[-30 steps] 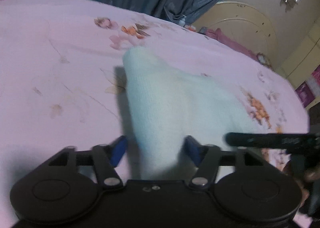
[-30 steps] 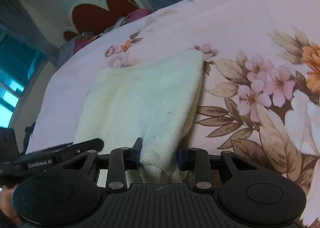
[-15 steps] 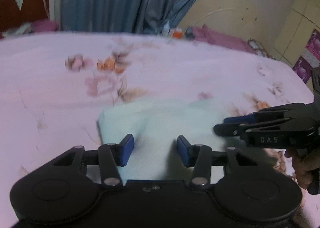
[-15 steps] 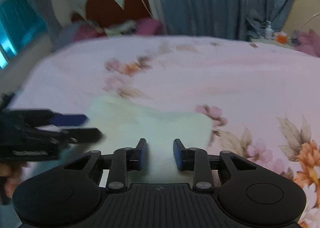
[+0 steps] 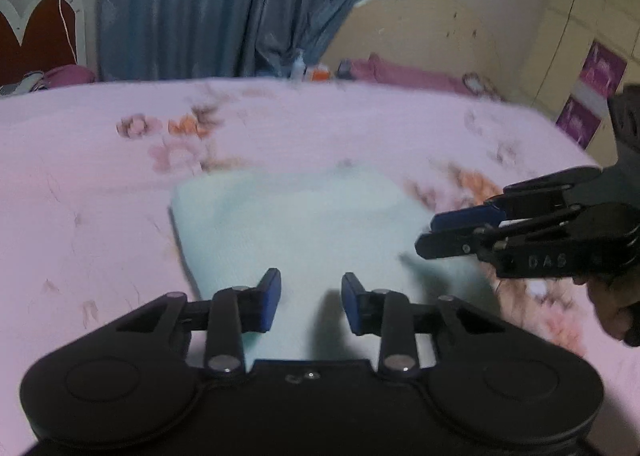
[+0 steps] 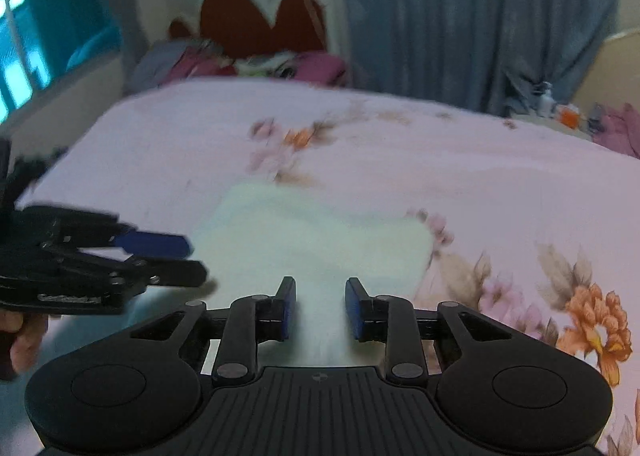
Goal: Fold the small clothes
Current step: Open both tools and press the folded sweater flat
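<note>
1. Landmark: pale knit garment (image 5: 296, 224), lying flat on the bed (image 5: 80, 184), which has a pink floral cover. The picture is motion-blurred, so the garment's type is not readable.
2. Left claw (image 5: 311, 302) hovers over the garment's near edge, fingers spread apart, released, with nothing between the blue pads (image 5: 269, 300). Cloth shows through the gap.
3. In the right wrist view this same claw enters from the left of the garment (image 6: 316, 244), seen side-on, tips (image 6: 160, 244) over the garment's left border.
4. Right claw (image 6: 321, 308) sits above the garment's near edge, fingers parted, released, holding nothing.
5. In the left wrist view the right claw (image 5: 460, 232) reaches in from the right of the garment, tips at its right corner; I cannot tell whether they touch it.
6. Beyond the garment: red heart-shaped headboard (image 6: 264, 20) far left, blue-grey curtain (image 5: 224, 4) behind, cream rounded panel (image 5: 420, 28) right of it.
</note>
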